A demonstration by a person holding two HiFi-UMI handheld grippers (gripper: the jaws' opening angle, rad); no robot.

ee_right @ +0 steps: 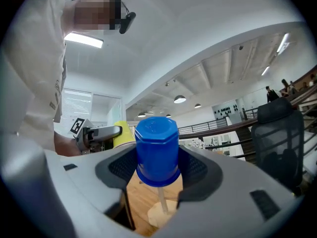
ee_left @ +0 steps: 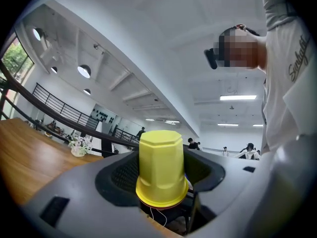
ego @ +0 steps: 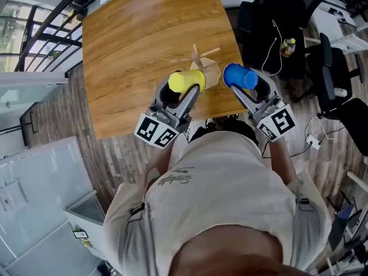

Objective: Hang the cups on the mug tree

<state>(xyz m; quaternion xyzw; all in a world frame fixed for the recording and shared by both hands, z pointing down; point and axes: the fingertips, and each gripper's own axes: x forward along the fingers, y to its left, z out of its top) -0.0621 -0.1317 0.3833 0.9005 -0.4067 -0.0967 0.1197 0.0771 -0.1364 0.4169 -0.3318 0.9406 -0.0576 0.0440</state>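
In the head view a wooden mug tree [ego: 199,61] with bare pegs stands on the wooden table [ego: 132,50], near its front edge. My left gripper [ego: 183,88] is shut on a yellow cup [ego: 186,81], held just left of the tree. My right gripper [ego: 245,85] is shut on a blue cup [ego: 240,76], just right of the tree. In the left gripper view the yellow cup [ee_left: 161,170] stands bottom up between the jaws of the left gripper [ee_left: 161,185]. The right gripper view shows the blue cup [ee_right: 157,150] likewise in the right gripper [ee_right: 157,168], with the tree's post and round base [ee_right: 162,211] below it.
Black office chairs [ego: 336,85] stand on the floor right of the table, one with a bottle [ego: 287,46] on it. A railing [ego: 40,27] runs along the left. A vase of flowers [ee_left: 78,147] sits at the table's far end. A white cabinet [ego: 34,200] is at lower left.
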